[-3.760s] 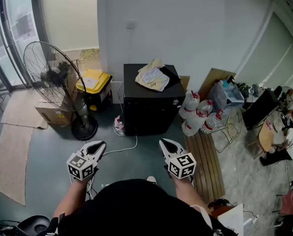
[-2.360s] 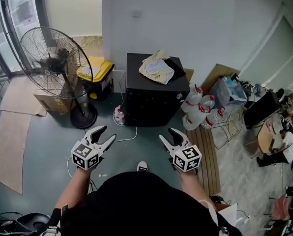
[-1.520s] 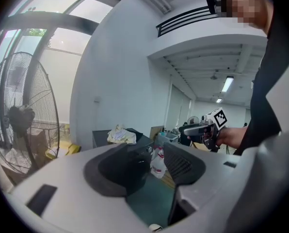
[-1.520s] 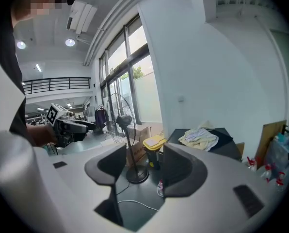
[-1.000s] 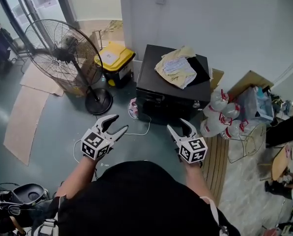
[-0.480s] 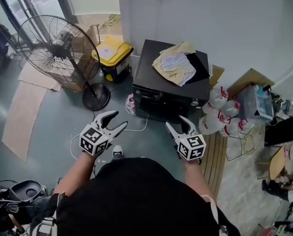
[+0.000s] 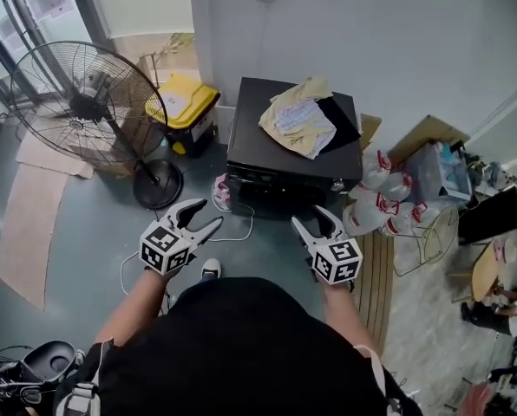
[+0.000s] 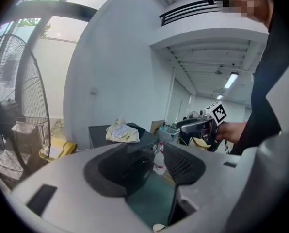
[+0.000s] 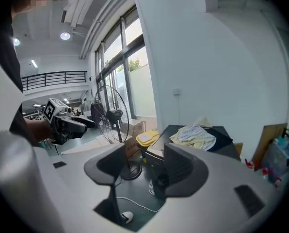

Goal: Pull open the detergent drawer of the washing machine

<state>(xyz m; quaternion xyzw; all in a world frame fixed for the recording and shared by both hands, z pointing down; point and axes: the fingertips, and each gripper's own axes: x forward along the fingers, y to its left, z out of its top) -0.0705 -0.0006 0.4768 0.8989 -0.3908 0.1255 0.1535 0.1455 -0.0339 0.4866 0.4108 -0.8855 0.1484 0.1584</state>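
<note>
as person steps closer, washing machine (image 7: 254, 137) now looms just far of both grippers; left gripper (image 7: 206, 214), right gripper (image 7: 311, 217) jaws apart, empty; detergent drawer on near front panel (image 7: 276, 180), untouched; reach next.

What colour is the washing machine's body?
Black; the washing machine shows best in the head view.

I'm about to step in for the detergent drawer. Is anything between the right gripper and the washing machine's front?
Nothing visible does. Only open floor lies between the open right gripper and the front of the washing machine. A white cable lies on the floor left of that path.
</note>
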